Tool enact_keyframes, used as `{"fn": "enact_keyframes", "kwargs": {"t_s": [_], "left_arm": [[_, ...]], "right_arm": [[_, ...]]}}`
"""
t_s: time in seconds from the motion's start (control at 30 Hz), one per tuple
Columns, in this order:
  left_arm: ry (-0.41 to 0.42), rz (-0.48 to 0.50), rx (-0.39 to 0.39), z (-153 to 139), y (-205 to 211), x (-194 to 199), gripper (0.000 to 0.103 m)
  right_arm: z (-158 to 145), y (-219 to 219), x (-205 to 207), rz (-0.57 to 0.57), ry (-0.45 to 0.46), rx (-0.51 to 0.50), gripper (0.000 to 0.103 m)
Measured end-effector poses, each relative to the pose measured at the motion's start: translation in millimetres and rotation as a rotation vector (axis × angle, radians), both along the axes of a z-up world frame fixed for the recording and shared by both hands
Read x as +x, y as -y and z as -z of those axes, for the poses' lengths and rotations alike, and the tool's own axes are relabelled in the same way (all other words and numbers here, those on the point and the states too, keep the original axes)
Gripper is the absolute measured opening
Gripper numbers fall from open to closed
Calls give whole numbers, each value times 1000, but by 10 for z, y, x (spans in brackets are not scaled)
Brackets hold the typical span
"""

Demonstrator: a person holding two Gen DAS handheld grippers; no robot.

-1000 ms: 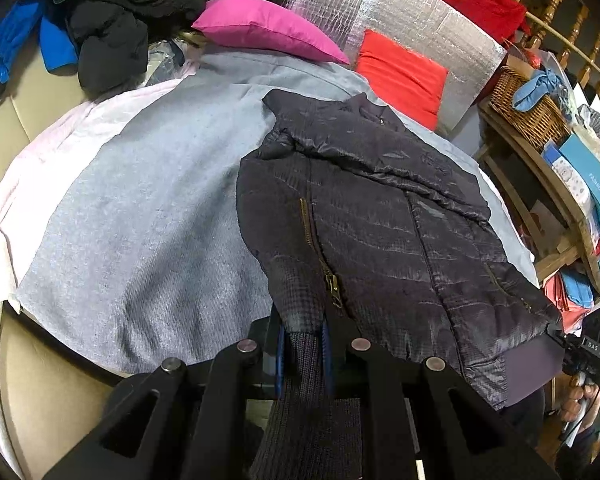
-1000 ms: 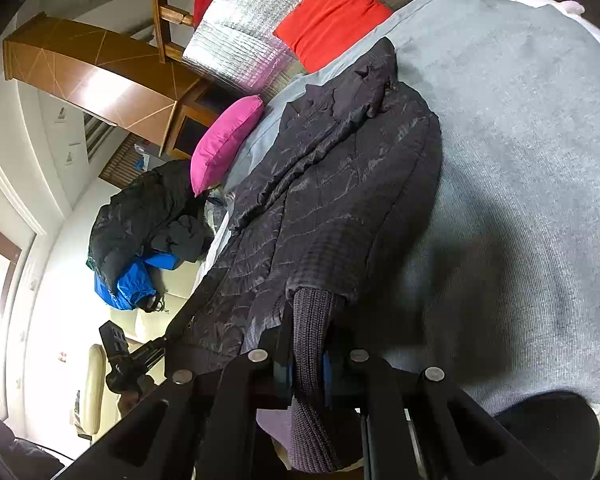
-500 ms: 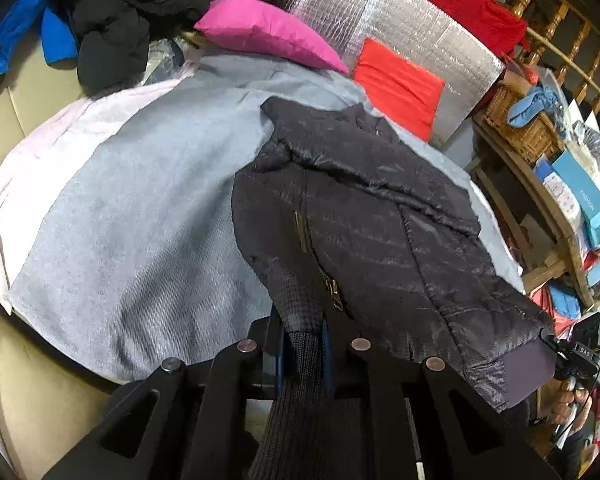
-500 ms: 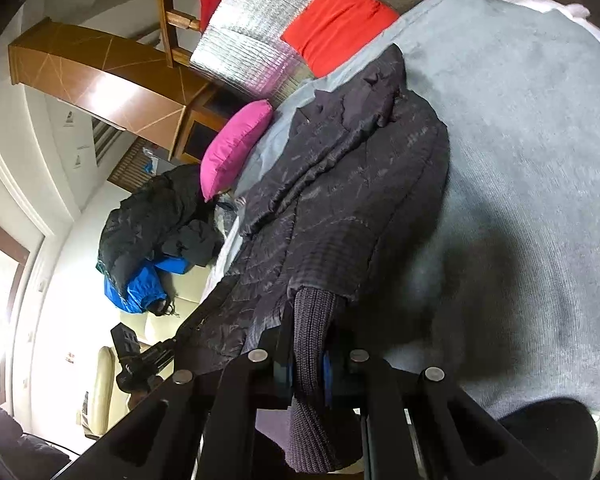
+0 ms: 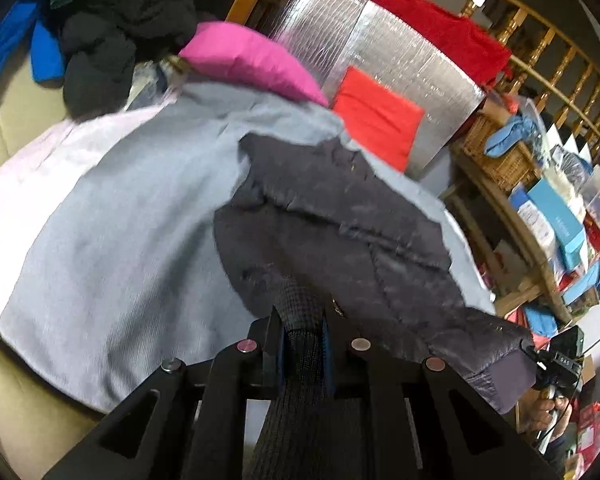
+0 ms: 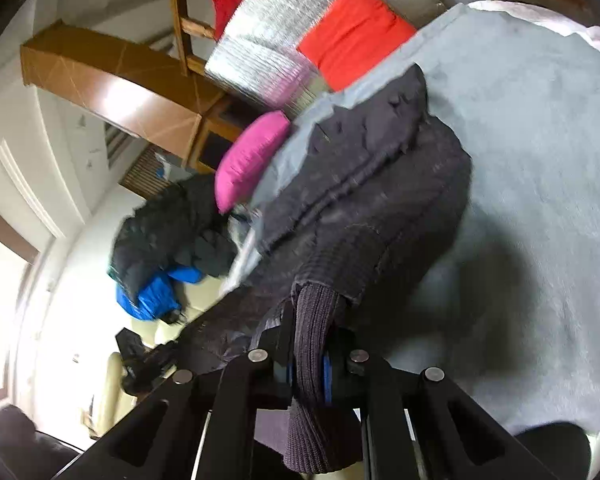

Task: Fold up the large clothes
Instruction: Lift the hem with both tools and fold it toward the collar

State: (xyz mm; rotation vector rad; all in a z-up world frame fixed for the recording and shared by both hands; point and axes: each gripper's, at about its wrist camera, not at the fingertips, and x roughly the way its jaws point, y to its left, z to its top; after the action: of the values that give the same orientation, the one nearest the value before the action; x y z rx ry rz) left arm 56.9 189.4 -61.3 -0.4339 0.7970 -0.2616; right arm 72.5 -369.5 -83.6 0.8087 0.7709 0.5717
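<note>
Hem lift under way: both your grippers, left point(image 5: 304, 344) and right point(image 6: 306, 368), clamp the puffer jacket point(image 5: 340, 240)'s ribbed hem; next, carry it toward the collar.

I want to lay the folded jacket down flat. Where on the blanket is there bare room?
Bare grey blanket lies between the dark jacket and the pale sheet edge. Crowded: pink pillow, red cushion and the black clothes pile at the head.
</note>
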Motion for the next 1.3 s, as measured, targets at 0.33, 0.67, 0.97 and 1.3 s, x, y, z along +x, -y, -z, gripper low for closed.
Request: {"fn": "enact_keyframes", "kwargs": {"t_s": [0.33,0.67,0.97,1.3], "left_arm": [[112,-3,-8,-514,89,872,15],[134,-61,14,-771,194,2053,15],[44,-112,74,-474,318,3233,15],[-115,-146,33,290,380,4161,15]], "right_arm": [[-451,114,686,5,106,71,10],[-984,106,1966,62,184,89,10],[-873,68,3121,148,105,46,10],[-217,137,4072,225,-68,68,10]]}}
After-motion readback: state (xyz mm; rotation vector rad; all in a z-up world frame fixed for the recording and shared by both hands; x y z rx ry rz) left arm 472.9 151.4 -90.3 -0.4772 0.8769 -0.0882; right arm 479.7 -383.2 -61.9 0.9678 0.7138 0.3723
